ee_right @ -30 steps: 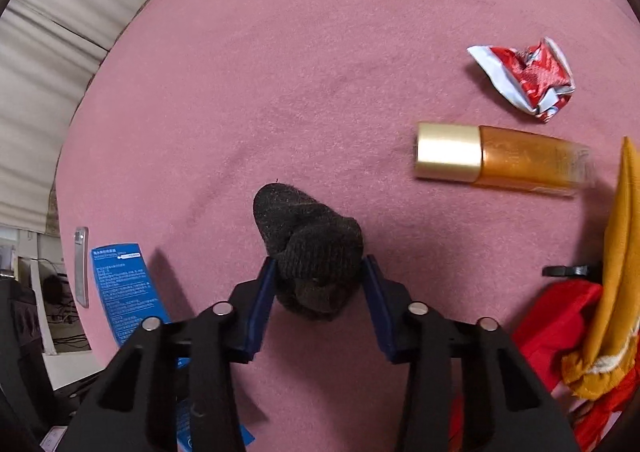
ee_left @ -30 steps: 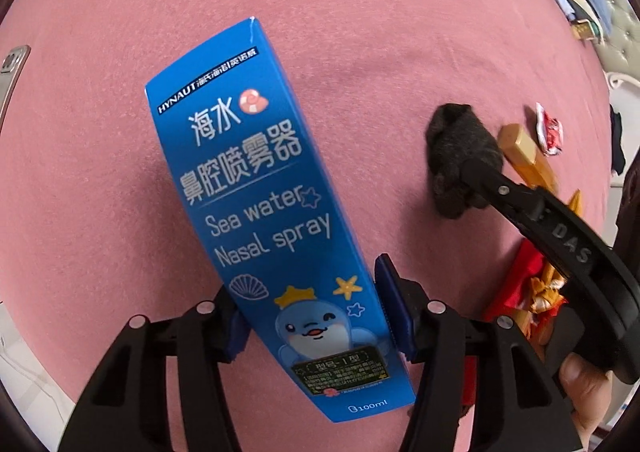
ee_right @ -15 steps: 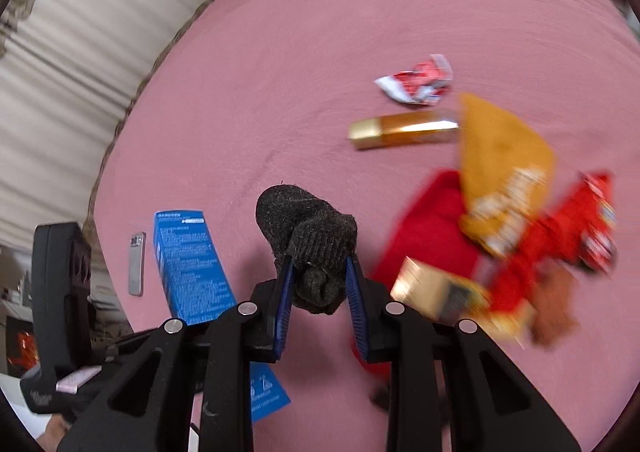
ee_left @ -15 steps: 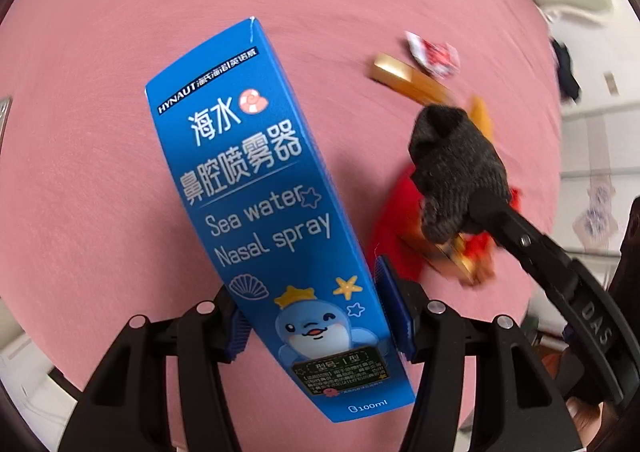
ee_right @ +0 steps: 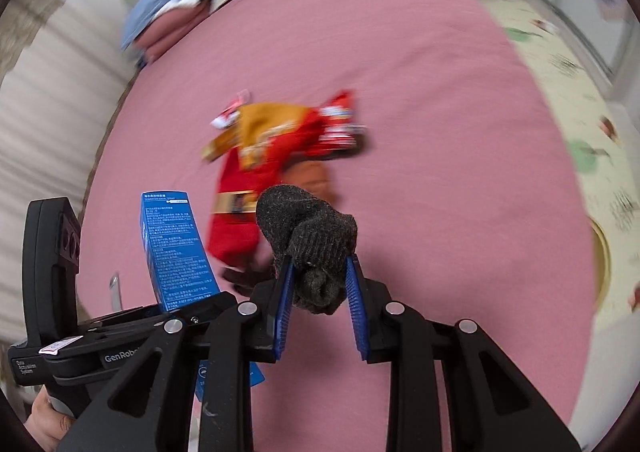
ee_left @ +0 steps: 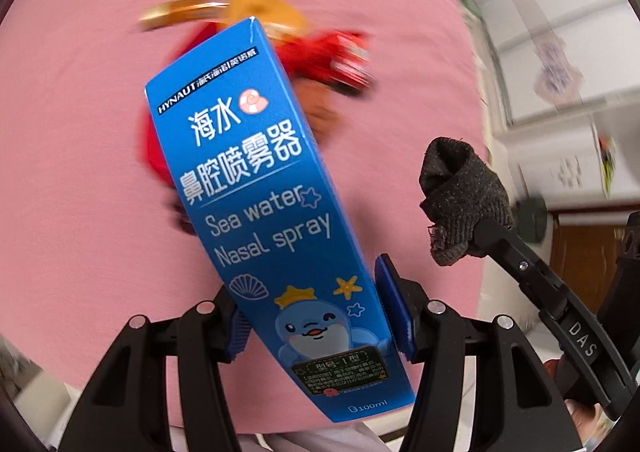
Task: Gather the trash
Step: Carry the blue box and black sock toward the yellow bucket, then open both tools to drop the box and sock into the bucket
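Left gripper (ee_left: 312,316): we have it pinching the lower part of the blue box (ee_left: 264,204), its blue pads pressed on the two narrow sides, so the box stands tilted and clear of the bed (ee_left: 72,172).
Right gripper (ee_right: 320,304): we have it clamped on the dark sock (ee_right: 312,240), which bulges up and out between the pads.
Why held so: we judge both things are lifted to be carried away as trash; gripping the box low and across its narrow sides gives flat faces to press on, and the sock is squeezed at its bunched end so it cannot slip out.
Box: stiff printed card, long and rectangular, glossy blue, with white lettering and a cartoon dolphin near the bottom; its top flap shows a small crease.
Sock: soft ribbed knit, charcoal, rolled into a lump with a frayed edge.
Where the trash is: two pieces are in our grippers, above the bed; the remainder sits as a pile (ee_right: 280,144) near the middle of the bed, well apart from its edges.
Pile: crinkled red and mustard wrappers, a gold-capped amber bottle and a small red-and-white packet, all blurred.
Bed: matte pink cover, smooth, bedding heaped at the far end.
Progress: we judge the collecting is partway.
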`<state>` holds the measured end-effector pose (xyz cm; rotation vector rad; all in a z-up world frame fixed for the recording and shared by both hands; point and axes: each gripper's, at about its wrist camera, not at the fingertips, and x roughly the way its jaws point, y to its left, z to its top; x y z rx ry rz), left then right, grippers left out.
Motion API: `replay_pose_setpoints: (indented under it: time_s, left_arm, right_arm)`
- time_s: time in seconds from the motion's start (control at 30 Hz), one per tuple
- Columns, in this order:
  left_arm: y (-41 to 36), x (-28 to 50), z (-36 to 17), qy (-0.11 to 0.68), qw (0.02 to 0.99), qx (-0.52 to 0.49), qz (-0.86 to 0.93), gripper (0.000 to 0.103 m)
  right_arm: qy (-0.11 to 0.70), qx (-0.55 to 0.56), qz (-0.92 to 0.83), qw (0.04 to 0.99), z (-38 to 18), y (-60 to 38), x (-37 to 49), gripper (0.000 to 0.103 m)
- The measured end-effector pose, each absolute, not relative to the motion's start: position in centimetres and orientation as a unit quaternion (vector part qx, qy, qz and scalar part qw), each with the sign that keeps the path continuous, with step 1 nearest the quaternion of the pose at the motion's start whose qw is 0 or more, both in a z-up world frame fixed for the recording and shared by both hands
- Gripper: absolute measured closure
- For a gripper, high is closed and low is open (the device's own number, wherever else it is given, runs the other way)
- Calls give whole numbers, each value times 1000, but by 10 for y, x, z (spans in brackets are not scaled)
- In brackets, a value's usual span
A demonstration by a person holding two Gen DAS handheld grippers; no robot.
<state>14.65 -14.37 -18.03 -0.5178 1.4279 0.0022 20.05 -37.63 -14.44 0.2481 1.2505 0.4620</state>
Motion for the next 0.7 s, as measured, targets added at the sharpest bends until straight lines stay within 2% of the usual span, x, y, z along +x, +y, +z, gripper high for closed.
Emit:
replay_pose_setpoints:
  time_s: [0.37,0.7]
  left_arm:
    - [-354,158,-197,682,695,-168,-155,47]
    - [-514,192,-226,703,664,-87,-242,47]
  right_arm:
    - [568,189,60,799,-155,-588,157,77]
    - [555,256,-44,790,-184,-720,142,77]
